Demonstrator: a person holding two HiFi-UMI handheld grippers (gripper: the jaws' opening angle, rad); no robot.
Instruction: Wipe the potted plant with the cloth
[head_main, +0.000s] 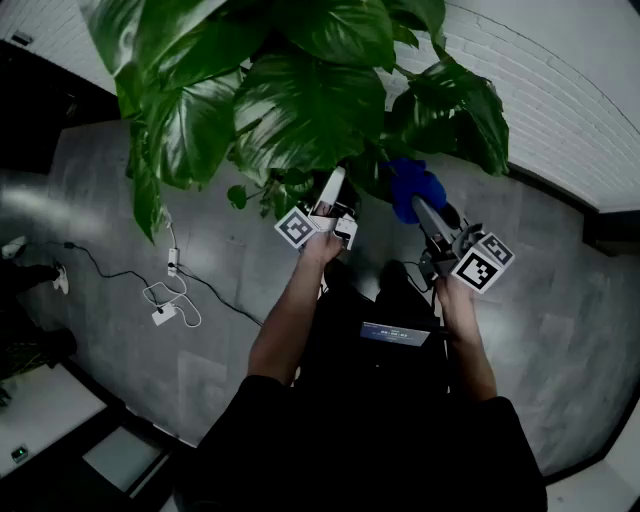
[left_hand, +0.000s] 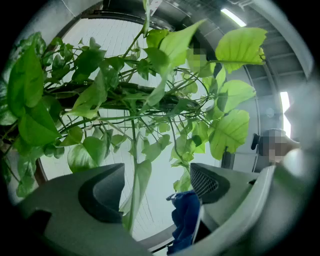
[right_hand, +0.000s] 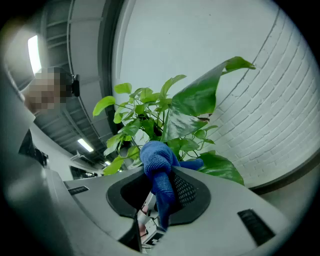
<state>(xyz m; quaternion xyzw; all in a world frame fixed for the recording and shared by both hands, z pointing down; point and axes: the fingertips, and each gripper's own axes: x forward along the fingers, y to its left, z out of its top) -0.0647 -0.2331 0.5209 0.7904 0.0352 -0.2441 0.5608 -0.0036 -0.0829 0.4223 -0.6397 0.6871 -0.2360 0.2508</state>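
Note:
The potted plant (head_main: 300, 100) spreads large green leaves across the top of the head view; its pot is hidden. My left gripper (head_main: 334, 186) reaches up under the foliage. In the left gripper view it (left_hand: 155, 181) stands open, with a hanging narrow leaf (left_hand: 134, 186) between the jaws, nearer the left one. Whether the leaf touches a pad is unclear. My right gripper (head_main: 421, 207) is shut on a bunched blue cloth (head_main: 410, 186), held just below the right-hand leaves. In the right gripper view the cloth (right_hand: 159, 162) bulges above the jaws (right_hand: 160, 192). The cloth (left_hand: 184, 220) also shows beyond the left gripper.
White cables and a power adapter (head_main: 166, 298) lie on the grey floor to the left. A white brick wall (head_main: 560, 90) curves behind the plant. Dark furniture (head_main: 30, 110) stands at far left, and a white surface (head_main: 40, 410) at lower left.

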